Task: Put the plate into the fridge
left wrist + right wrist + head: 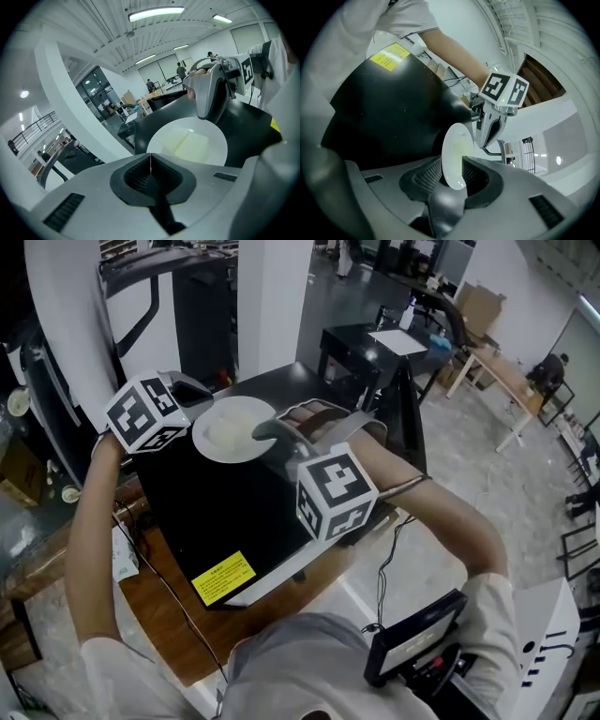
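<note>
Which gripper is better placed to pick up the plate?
Right, I'd say. The right gripper has open jaws with the rim of the plate already between them; it only needs to close. The left gripper is shut, the plate ahead of its jaws.

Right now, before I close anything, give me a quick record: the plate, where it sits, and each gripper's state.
plate: white, lying on top of the black cabinet
cabinet marking: yellow label at the top's near edge
right gripper: open, plate rim between its jaws, pads not pressing on it
left gripper: shut, nothing between its jaws, pointed at the plate from the opposite side, not touching it
task status: plate not yet lifted
</note>
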Demonstrator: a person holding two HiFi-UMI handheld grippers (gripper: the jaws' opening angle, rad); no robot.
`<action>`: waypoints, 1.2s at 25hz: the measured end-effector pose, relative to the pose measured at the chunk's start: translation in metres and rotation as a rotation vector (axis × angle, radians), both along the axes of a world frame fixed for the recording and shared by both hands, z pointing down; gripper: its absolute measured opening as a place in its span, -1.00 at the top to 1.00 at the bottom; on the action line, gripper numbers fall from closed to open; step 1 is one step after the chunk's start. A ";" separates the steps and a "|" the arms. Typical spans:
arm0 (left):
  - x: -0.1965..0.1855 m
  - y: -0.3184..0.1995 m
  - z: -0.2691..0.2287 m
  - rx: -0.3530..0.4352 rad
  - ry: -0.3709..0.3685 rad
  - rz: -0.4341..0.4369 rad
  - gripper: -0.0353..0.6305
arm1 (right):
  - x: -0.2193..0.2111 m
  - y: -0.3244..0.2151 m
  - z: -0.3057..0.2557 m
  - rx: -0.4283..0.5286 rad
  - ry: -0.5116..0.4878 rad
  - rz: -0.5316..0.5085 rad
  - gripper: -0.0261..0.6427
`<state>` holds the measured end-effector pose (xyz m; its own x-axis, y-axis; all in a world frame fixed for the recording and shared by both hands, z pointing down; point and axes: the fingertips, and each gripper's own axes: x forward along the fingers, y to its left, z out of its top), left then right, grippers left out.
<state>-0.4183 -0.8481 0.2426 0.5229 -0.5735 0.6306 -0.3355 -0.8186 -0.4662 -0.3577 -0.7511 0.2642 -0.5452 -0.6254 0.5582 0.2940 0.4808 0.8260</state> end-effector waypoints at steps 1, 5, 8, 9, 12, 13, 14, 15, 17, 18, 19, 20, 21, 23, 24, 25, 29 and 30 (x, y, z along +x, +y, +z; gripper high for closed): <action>0.002 -0.001 0.005 -0.017 -0.017 0.007 0.83 | 0.001 -0.001 -0.001 0.014 0.004 -0.001 0.50; 0.020 -0.003 0.020 -0.063 -0.043 0.024 0.83 | 0.013 -0.002 -0.002 0.071 0.022 -0.013 0.59; 0.028 -0.009 0.020 -0.063 0.016 0.010 0.84 | 0.014 -0.009 -0.002 0.139 0.025 -0.015 0.60; 0.029 -0.010 0.022 -0.069 0.031 0.005 0.84 | 0.015 -0.011 -0.002 0.184 0.033 -0.014 0.60; 0.033 -0.006 0.025 -0.095 0.048 0.000 0.84 | 0.016 -0.012 -0.001 0.289 0.050 -0.007 0.60; 0.035 -0.005 0.025 -0.098 0.048 -0.001 0.84 | 0.017 -0.012 -0.001 0.291 0.051 -0.002 0.60; 0.037 -0.003 0.024 -0.100 0.048 -0.001 0.84 | 0.019 -0.011 -0.001 0.285 0.053 0.000 0.60; 0.040 0.001 0.023 -0.103 0.048 0.003 0.84 | 0.021 -0.010 -0.002 0.276 0.055 -0.001 0.63; 0.052 0.011 0.017 -0.123 0.057 0.023 0.84 | 0.027 -0.007 -0.006 0.259 0.056 -0.007 0.67; 0.059 0.017 0.013 -0.137 0.066 0.033 0.84 | 0.030 -0.005 -0.010 0.261 0.055 -0.008 0.68; 0.064 0.022 0.010 -0.152 0.076 0.039 0.84 | 0.033 -0.004 -0.016 0.272 0.052 -0.010 0.68; 0.068 0.026 0.006 -0.165 0.086 0.039 0.84 | 0.034 -0.003 -0.022 0.284 0.048 -0.011 0.69; 0.068 0.030 0.002 -0.177 0.095 0.036 0.84 | 0.035 -0.001 -0.027 0.291 0.042 -0.012 0.75; 0.063 0.037 -0.005 -0.192 0.105 0.036 0.84 | 0.032 0.004 -0.036 0.304 0.030 -0.017 0.83; 0.059 0.042 -0.007 -0.189 0.102 0.041 0.84 | 0.029 0.007 -0.039 0.316 0.027 -0.020 0.83; 0.055 0.045 -0.007 -0.176 0.092 0.048 0.84 | 0.026 0.009 -0.040 0.326 0.025 -0.023 0.83; 0.060 0.049 0.006 -0.080 0.020 0.055 0.84 | 0.030 0.010 -0.032 0.359 0.002 -0.038 0.83; 0.066 0.053 0.008 -0.066 0.009 0.057 0.84 | 0.036 0.013 -0.031 0.364 -0.002 -0.039 0.83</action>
<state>-0.3526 -0.7955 0.2502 0.5594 -0.5001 0.6610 -0.2916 -0.8652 -0.4079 -0.3215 -0.7382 0.2333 -0.5737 -0.7614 0.3019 0.3045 0.1439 0.9416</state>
